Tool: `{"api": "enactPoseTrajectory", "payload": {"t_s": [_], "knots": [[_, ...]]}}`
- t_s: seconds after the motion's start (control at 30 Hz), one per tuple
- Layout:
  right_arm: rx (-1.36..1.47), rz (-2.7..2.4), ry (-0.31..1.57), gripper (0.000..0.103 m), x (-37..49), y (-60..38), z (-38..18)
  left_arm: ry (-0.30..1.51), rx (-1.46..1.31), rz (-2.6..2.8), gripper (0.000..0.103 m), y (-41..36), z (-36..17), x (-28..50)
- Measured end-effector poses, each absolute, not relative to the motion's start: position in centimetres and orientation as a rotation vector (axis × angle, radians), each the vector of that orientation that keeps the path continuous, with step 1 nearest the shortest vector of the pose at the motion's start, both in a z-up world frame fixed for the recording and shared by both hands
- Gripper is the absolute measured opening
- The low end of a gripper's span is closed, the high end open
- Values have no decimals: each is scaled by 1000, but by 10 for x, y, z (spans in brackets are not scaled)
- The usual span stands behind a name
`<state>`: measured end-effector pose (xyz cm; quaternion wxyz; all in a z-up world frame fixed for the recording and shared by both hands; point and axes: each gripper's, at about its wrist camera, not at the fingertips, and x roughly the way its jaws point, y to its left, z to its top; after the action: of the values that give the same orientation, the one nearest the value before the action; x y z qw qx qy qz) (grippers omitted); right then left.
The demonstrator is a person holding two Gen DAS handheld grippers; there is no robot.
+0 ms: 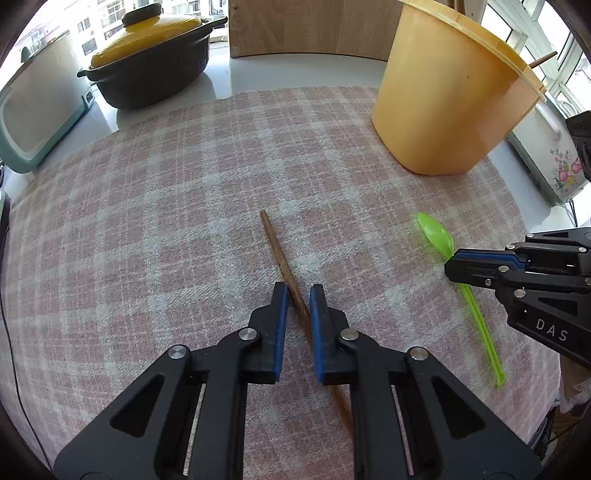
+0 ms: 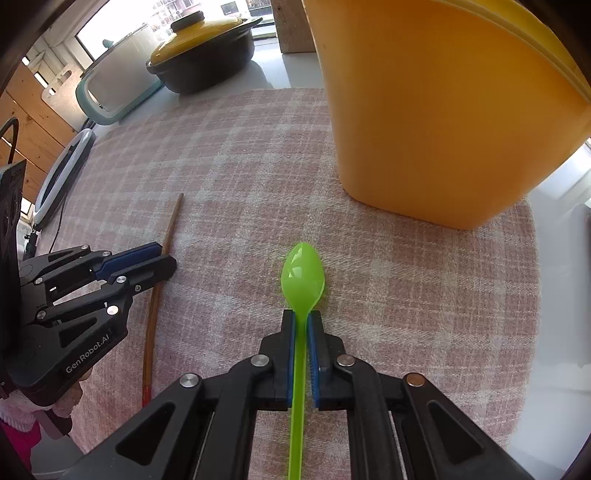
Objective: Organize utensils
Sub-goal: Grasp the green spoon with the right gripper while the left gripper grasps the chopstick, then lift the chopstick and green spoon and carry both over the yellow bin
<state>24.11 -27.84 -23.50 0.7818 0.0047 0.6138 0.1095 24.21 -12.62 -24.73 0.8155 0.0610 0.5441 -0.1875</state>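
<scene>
A brown wooden chopstick [image 1: 277,247] lies slanted on the pink checked cloth [image 1: 184,184]. My left gripper [image 1: 298,291] points down over it, its blue pads closed on the chopstick's middle. To the right lies a green plastic spoon [image 1: 436,236], bowl towards the orange utensil holder [image 1: 443,103]. My right gripper [image 2: 301,317] is shut on the spoon [image 2: 303,273] at the neck just behind its bowl, and the handle runs back between the pads. In the right wrist view the left gripper [image 2: 168,258] clamps the chopstick [image 2: 171,229] at the left.
The tall orange holder [image 2: 443,110] stands at the cloth's far right, a stick end [image 1: 543,59] poking from its top. A black pot with a yellow lid [image 1: 155,62], a teal appliance [image 1: 33,110] and a wooden board [image 1: 314,26] line the back. A flowered appliance [image 1: 554,166] stands at the right.
</scene>
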Motion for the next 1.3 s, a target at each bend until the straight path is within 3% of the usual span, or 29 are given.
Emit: {"api": "enactPoseTrajectory", "payload": {"t_s": [0.13, 0.53, 0.87, 1.3], "knots": [[-7, 232, 1331, 4, 241, -279, -237, 1174, 98, -419, 4, -124, -249, 246], [68, 228, 1288, 4, 234, -285, -230, 1116, 9, -447, 3, -110, -224, 240], [126, 190, 1133, 4, 199, -300, -185, 957, -33, -459, 3, -102, -169, 207], [146, 164, 992, 4, 170, -311, -134, 872, -58, -496, 3, -99, -135, 184]]}}
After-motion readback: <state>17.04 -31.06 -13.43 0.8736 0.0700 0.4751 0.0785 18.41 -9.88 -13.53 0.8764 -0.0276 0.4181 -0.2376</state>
